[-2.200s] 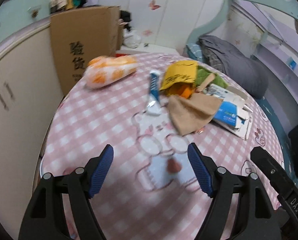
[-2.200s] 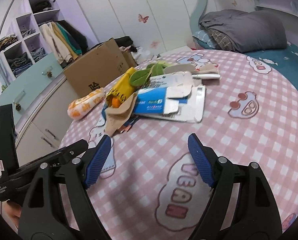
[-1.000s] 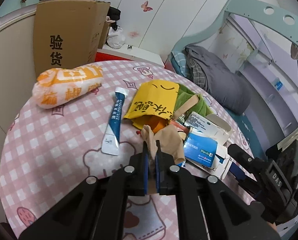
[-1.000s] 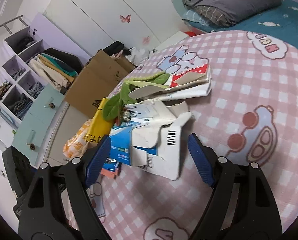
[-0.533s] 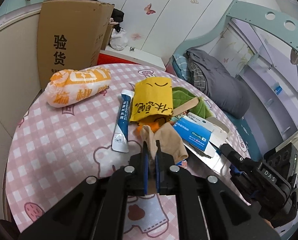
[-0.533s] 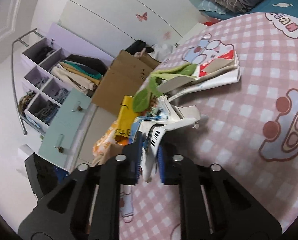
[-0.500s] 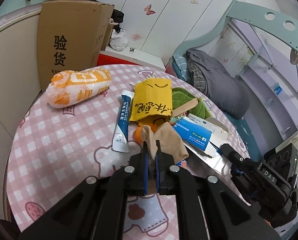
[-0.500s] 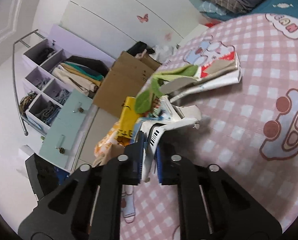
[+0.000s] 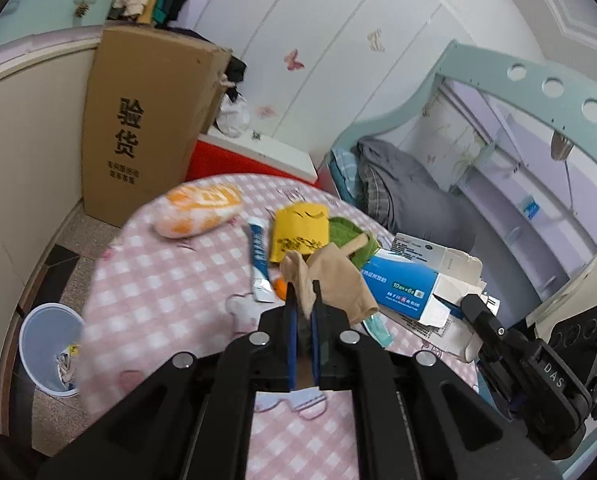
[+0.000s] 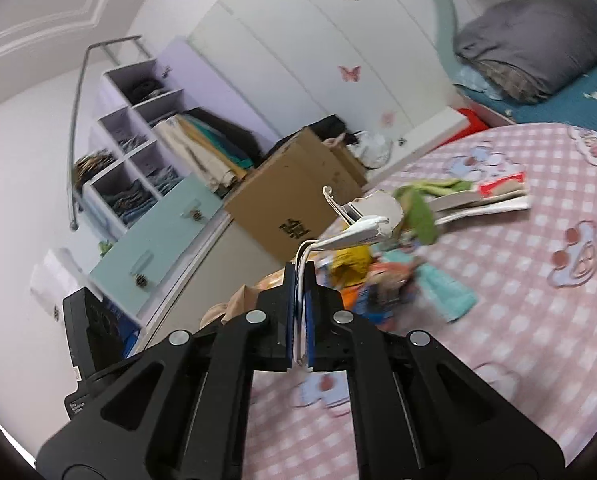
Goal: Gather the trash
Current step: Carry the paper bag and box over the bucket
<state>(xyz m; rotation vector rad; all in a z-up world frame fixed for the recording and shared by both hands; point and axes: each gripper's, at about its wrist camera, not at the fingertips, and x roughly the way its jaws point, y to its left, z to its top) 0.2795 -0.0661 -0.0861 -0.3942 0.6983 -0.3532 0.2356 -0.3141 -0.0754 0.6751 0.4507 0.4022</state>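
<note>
My left gripper (image 9: 302, 292) is shut on a beige stocking-like cloth (image 9: 338, 280), which hangs above the pink checked round table (image 9: 158, 288). My right gripper (image 10: 299, 276) is shut on the edge of a flattened white-and-blue carton (image 10: 362, 228), which is lifted off the pile. In the left wrist view that carton (image 9: 402, 280) hangs at the right. Still on the table are a yellow bag (image 9: 298, 232), a blue tube (image 9: 258, 256), an orange-white packet (image 9: 198, 216) and a green leaf-shaped thing (image 9: 350, 232).
A white bin (image 9: 46, 344) stands on the floor left of the table, with scraps inside. A tall cardboard box (image 9: 146, 120) stands behind the table beside cupboards. A flat book-like pack (image 10: 490, 196) and a teal cloth (image 10: 446, 292) lie on the table. A bed (image 10: 538, 60) is behind.
The right jaws closed on the carton and lifted it off the pile. Both grippers rose and drew back with their pieces. The floor bin came into the left view.
</note>
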